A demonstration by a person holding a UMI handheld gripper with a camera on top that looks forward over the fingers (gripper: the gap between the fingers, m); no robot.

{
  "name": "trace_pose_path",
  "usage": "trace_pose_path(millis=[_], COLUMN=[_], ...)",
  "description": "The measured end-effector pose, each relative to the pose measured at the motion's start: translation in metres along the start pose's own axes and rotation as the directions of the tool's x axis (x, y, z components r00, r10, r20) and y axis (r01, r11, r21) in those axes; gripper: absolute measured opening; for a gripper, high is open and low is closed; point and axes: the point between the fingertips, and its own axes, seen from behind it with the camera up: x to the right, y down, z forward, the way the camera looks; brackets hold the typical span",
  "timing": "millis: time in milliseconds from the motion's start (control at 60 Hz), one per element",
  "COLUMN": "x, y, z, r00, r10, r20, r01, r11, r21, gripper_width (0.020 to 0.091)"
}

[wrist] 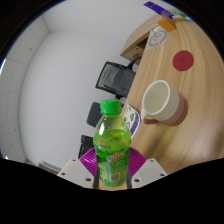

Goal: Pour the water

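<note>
A green plastic bottle [113,145] with a green cap and a red-and-yellow label stands between the fingers of my gripper [113,168]. The purple pads [89,158] press against both of its sides, so the gripper is shut on it and holds it lifted and tilted over the table. Just beyond the bottle, a cream mug [160,103] with a handle rests on the wooden table [190,140], its open mouth facing the bottle.
A red round coaster or lid [183,60] lies farther along the table. A white cup [158,37] and a purple item [165,17] sit at the far end. A black office chair [118,77] stands beside the table on the pale floor.
</note>
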Motion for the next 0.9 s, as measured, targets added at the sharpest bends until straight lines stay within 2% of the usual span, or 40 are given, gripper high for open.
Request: trace_pose_path(millis=[100,167,267,400,533,650,750,817,900], x=[-0.012,-0.014,-0.025,-0.024,-0.02,-0.018,-0.027,-0.039,-0.055], y=[-0.014,-0.024,-0.031,-0.032,-0.046,-0.044,-0.043,-0.047,-0.064], z=[-0.005,-0.003,-0.003,0.003,0.002,0.0,-0.007,-0.017,-0.03], r00=[0.962,0.921,0.84,0.739,0.698,0.706,0.783,0.885,0.989], r10=[0.27,0.387,0.541,0.674,0.716,0.708,0.622,0.464,0.143], r20=[0.03,0.042,0.049,0.013,0.019,-0.002,0.008,0.029,0.05], r01=[-0.269,-0.387,-0.538,-0.669,-0.711,-0.704,-0.616,-0.456,-0.135], r11=[0.963,0.922,0.841,0.735,0.696,0.702,0.778,0.879,0.983], r21=[-0.022,-0.018,-0.062,-0.109,-0.097,-0.111,-0.127,-0.138,-0.126], gripper_width=[0.0372,0.0374,0.0373,0.0372,0.0373,0.0372,0.0376,0.0375,0.0376])
